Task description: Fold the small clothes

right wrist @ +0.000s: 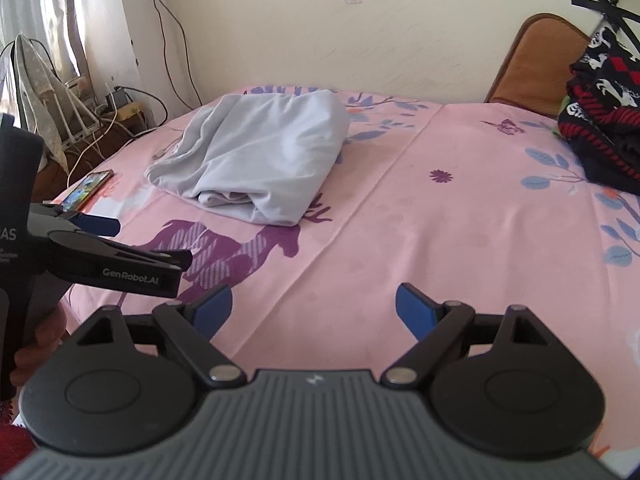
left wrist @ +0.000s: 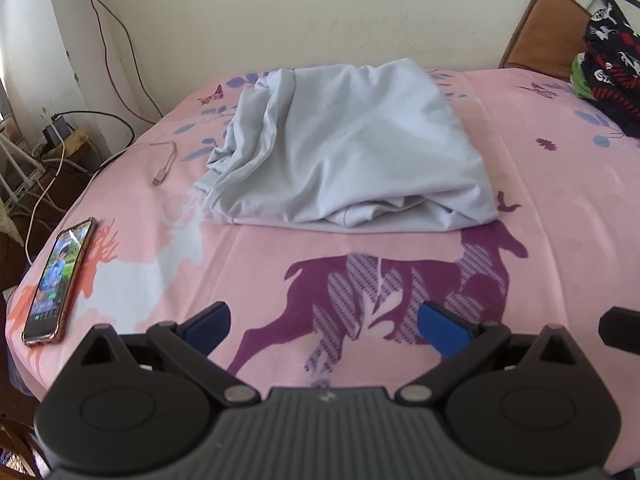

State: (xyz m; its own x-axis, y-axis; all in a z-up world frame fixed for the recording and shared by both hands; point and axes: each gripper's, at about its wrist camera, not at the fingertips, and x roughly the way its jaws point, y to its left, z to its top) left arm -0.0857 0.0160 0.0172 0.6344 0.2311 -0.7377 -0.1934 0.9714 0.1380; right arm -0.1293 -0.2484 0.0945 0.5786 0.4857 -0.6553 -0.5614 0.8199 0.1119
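A pale grey-blue garment (left wrist: 344, 148) lies folded into a thick bundle on the pink patterned bed sheet (left wrist: 540, 200), toward the far side of the bed. It also shows in the right wrist view (right wrist: 256, 156), at the left. My left gripper (left wrist: 322, 320) is open and empty, hovering over the sheet's near edge, well short of the garment. My right gripper (right wrist: 312, 304) is open and empty over bare sheet (right wrist: 440, 240), to the right of the garment. The left gripper also shows from the side in the right wrist view (right wrist: 100, 226).
A phone (left wrist: 60, 280) lies at the bed's left edge, with a white cable end (left wrist: 164, 164) near the garment. A pile of black, red and white clothes (right wrist: 604, 120) sits at the far right by a brown headboard (right wrist: 532, 64). Cables and a wall lie behind.
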